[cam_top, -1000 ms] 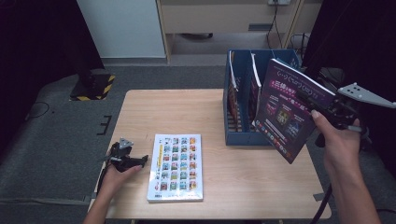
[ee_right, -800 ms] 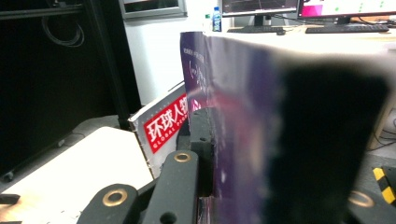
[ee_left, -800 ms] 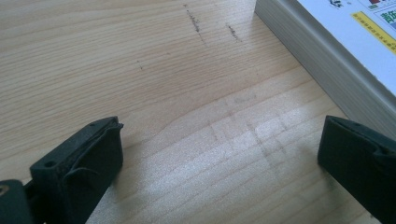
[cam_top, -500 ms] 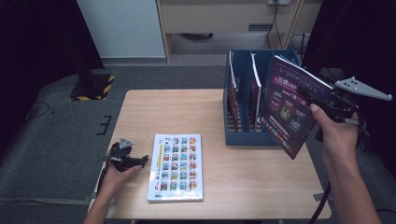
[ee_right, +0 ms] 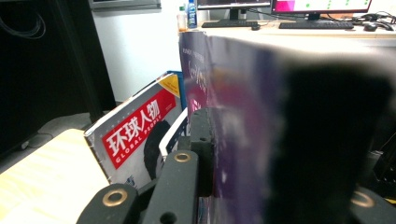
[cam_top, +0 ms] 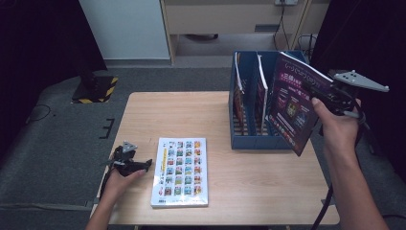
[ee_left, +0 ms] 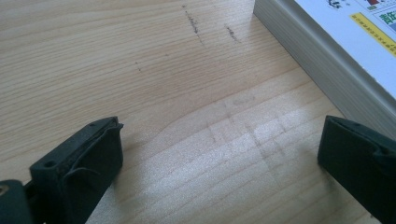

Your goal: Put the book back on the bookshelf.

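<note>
Purple magazine clamped in right gripper; keep it upright, lower into blue rack slot just beside; left gripper wide open, empty.

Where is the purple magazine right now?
In the high view the purple magazine is held off the table at the right, clamped in the right gripper, tilted over the right end of the blue file rack.

Your two hands, one low and one raised

Your left gripper lies low in your left hand, jaws spread wide with nothing between them, forearm entering from the bottom edge. Your right hand lifts the right gripper high, jaws clamped tight, forearm angled up from the lower right.
</note>
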A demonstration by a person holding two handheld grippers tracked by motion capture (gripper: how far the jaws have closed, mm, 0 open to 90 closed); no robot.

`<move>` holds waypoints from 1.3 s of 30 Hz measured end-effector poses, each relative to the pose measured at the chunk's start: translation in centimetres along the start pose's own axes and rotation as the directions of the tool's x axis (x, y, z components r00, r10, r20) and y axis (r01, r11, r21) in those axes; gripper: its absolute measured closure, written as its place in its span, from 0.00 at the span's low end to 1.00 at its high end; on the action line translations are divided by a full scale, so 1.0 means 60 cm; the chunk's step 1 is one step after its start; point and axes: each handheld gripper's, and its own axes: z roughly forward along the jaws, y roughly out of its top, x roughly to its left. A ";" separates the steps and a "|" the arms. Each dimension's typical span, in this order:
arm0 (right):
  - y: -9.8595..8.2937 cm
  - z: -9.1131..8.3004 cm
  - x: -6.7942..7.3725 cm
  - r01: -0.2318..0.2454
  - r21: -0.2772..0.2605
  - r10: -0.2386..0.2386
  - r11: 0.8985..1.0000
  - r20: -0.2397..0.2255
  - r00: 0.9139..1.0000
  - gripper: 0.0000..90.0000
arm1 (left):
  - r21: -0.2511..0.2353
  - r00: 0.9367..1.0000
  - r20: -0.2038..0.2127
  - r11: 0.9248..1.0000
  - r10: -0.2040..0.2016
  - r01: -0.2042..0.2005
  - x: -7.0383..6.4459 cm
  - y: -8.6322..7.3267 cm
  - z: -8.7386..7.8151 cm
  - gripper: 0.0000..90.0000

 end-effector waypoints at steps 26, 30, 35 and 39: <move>0.003 0.064 -0.015 -0.023 -0.027 0.025 0.999 0.080 0.996 0.94 | -0.002 1.000 0.000 1.000 0.000 0.000 -0.001 0.001 0.001 0.00; 0.002 0.074 -0.015 -0.020 -0.020 0.022 1.000 0.089 0.996 0.94 | -0.002 1.000 0.000 1.000 0.000 0.000 -0.001 0.001 0.001 0.00; 0.001 0.082 -0.019 -0.031 -0.027 0.034 0.999 0.094 0.995 0.94 | -0.002 1.000 0.000 1.000 0.000 0.000 -0.001 0.001 0.001 0.00; 0.001 0.089 -0.019 -0.031 -0.029 0.034 0.999 0.101 0.994 0.94 | -0.002 1.000 0.000 1.000 0.000 0.000 -0.001 0.001 0.001 0.00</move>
